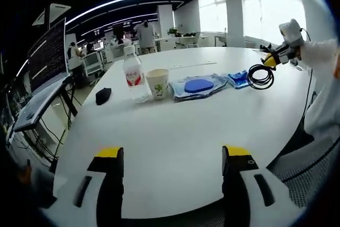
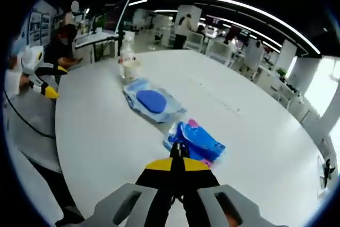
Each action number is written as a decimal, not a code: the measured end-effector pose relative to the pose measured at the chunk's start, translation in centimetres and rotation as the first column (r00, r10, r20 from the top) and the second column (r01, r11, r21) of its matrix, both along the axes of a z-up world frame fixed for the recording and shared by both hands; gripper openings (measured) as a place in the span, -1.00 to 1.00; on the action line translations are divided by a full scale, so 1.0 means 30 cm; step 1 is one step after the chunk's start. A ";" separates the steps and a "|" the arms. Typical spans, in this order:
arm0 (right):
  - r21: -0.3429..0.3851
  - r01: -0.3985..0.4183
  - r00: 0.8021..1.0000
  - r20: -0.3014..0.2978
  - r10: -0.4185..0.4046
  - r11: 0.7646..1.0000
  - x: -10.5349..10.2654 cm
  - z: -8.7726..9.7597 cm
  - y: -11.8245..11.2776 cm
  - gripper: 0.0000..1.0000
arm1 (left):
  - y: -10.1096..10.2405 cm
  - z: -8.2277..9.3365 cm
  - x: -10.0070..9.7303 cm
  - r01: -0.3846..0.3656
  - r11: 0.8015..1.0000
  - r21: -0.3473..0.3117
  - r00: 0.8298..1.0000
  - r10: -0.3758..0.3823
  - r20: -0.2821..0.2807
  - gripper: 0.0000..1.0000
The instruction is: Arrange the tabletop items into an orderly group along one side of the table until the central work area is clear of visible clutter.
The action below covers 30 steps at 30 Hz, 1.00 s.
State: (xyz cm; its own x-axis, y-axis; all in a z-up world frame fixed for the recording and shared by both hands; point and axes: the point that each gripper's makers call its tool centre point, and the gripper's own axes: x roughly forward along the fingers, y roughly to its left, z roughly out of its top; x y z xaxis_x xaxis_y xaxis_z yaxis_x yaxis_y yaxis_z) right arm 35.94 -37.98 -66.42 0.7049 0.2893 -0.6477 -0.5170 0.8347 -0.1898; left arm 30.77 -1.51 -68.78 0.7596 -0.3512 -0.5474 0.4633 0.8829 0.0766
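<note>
On the white round table (image 1: pixel 175 136) stand a water bottle (image 1: pixel 132 70) and a paper cup (image 1: pixel 158 83) side by side. Left of them lies a small black object (image 1: pixel 103 95); right of them a clear bag with a blue pad (image 1: pixel 197 85), then a small blue packet (image 1: pixel 237 78). A coiled black cable (image 1: pixel 260 76) hangs just above the table from my right gripper (image 1: pixel 271 60), which is shut on it. In the right gripper view my right gripper (image 2: pixel 179 158) is over the blue packet (image 2: pixel 194 141), with the bag (image 2: pixel 153 101), cup (image 2: pixel 130 70) and bottle (image 2: pixel 126 49) beyond. My left gripper (image 1: pixel 172 152) is open over the near table edge.
A mesh chair (image 1: pixel 313 168) stands at the table's near right edge. A large monitor on a stand (image 1: pixel 48 57) is off the table's left side. Desks and people fill the room behind. My left gripper (image 2: pixel 57 81) shows at the far left of the right gripper view.
</note>
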 end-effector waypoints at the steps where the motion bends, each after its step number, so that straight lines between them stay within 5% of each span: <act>1: 0.014 -0.006 1.000 0.002 0.006 1.000 0.004 -0.004 0.020 -0.99 | 0.001 -0.002 0.000 0.000 1.000 0.001 1.000 0.000 -0.001 0.53; 13: 0.057 -0.166 0.980 -0.097 0.171 0.984 0.019 -0.138 0.254 -0.95 | 0.013 -0.010 -0.002 -0.007 1.000 0.007 1.000 0.007 -0.011 0.52; 18: 0.144 -0.114 0.976 -0.171 0.138 0.983 0.012 -0.185 0.296 -0.94 | 0.012 -0.013 -0.004 -0.004 1.000 0.009 1.000 0.004 -0.016 0.52; 24: 0.167 -0.083 0.969 -0.215 0.118 0.983 -0.009 -0.260 0.303 -0.93 | 0.011 -0.008 -0.007 -0.007 1.000 0.010 1.000 0.007 -0.017 0.52; 30: 0.197 -0.065 0.971 -0.213 0.107 0.978 -0.010 -0.265 0.307 -0.91 | 0.004 -0.012 -0.014 -0.001 1.000 0.009 1.000 0.002 -0.028 0.54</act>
